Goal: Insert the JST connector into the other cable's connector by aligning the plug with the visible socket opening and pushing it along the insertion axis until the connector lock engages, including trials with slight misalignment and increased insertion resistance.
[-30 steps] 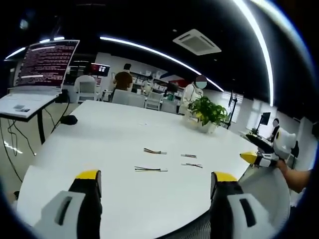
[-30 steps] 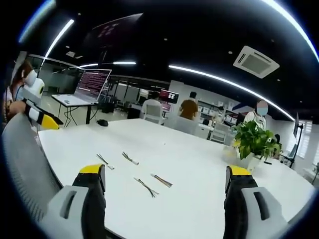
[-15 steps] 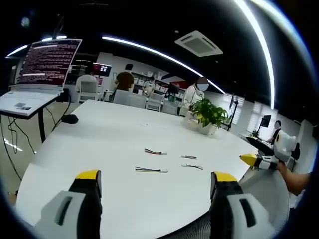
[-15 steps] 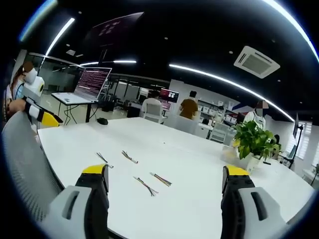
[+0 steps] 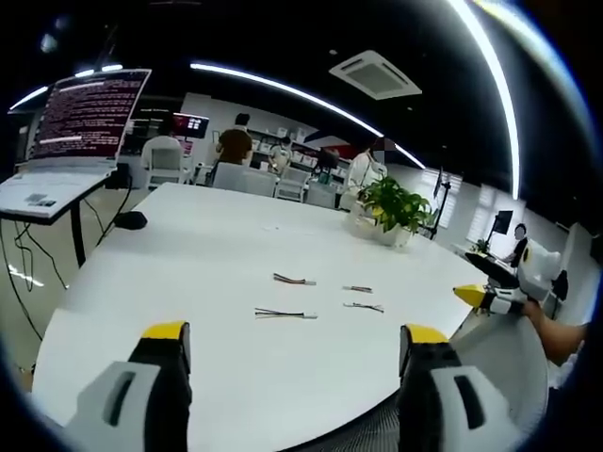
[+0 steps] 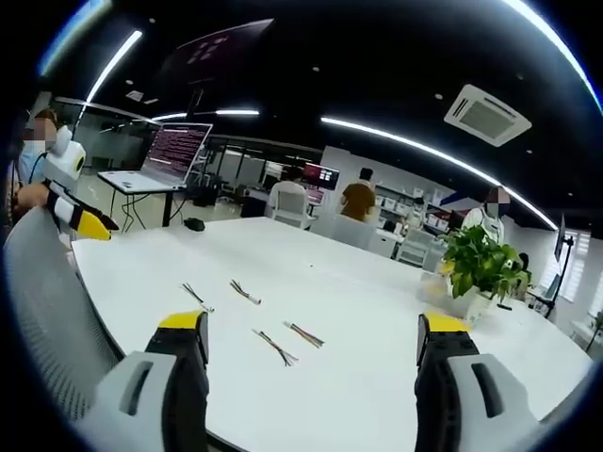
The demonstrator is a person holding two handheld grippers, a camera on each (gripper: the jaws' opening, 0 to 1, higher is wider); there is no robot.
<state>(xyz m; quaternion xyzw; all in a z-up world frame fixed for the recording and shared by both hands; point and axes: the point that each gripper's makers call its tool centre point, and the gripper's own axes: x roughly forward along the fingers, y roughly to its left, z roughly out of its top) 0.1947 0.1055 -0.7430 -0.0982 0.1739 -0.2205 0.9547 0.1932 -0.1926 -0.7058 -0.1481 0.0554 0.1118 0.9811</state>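
Left gripper (image 5: 292, 344): jaws spread wide, nothing between them, held above the near edge of the white worktop (image 5: 207, 254). Yellow-tipped jaws rising from the bottom of the left gripper view.

Right gripper (image 6: 311, 334): jaws likewise spread wide and empty, held over the near edge of the worktop (image 6: 377, 301). Seen also at the right margin of the left gripper view (image 5: 480, 298), held in a hand (image 5: 556, 334), off the worktop's edge.

Four short wired JST cables lying flat on the worktop, none touched by either gripper. In the left gripper view: nearest cable (image 5: 285, 314) roughly centred between the jaws; second cable (image 5: 294, 280) beyond it; two smaller cables to the right, one (image 5: 363, 306) nearer, one (image 5: 357, 289) farther. All apart from each other, unmated. In the right gripper view: same four, at (image 6: 197, 298), (image 6: 245, 293), (image 6: 276, 347) and (image 6: 304, 334); the last two close together, the first two farther left.

Potted plant (image 5: 391, 209) on the far side of the worktop. Laptop (image 5: 71, 141) with lit screen on a separate stand to the left. Mesh chair back (image 6: 47, 311) at the near edge. People at the desks in the background.
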